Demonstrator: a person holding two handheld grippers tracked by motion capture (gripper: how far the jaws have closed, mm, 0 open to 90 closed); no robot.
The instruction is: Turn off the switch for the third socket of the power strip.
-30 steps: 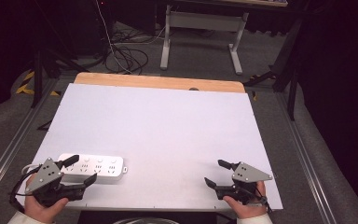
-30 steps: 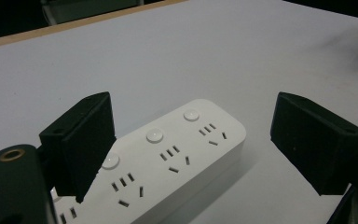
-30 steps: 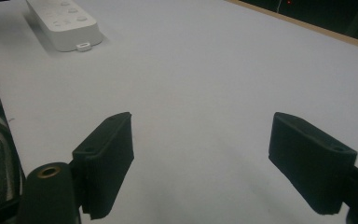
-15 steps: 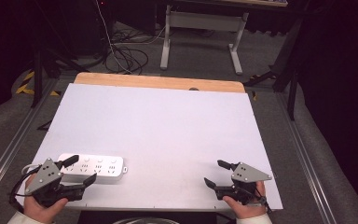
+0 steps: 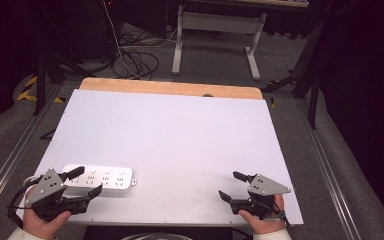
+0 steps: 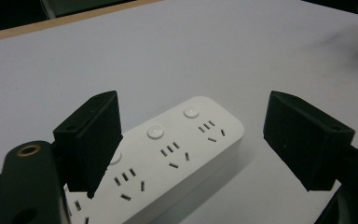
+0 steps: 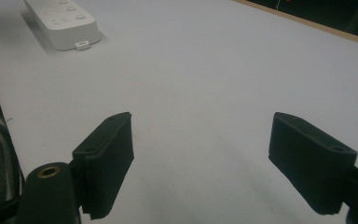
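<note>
Near the desk's [image 5: 180,125] front left corner, the left gripper [image 5: 82,181], jaws wide but just closing slightly, straddles the white power strip [image 5: 105,177] without touching; the right gripper [image 5: 232,186] gapes empty near the front right corner.

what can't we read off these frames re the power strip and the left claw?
- Power strip, left gripper view: near end cut off by the bottom edge and hidden behind the left claw; socket count unclear.
- High view: strip's left end is covered by the left claw; whether a cord leaves it is hidden.
- Right gripper view: strip cut off by the top edge.
- Button markings: too small.
</note>
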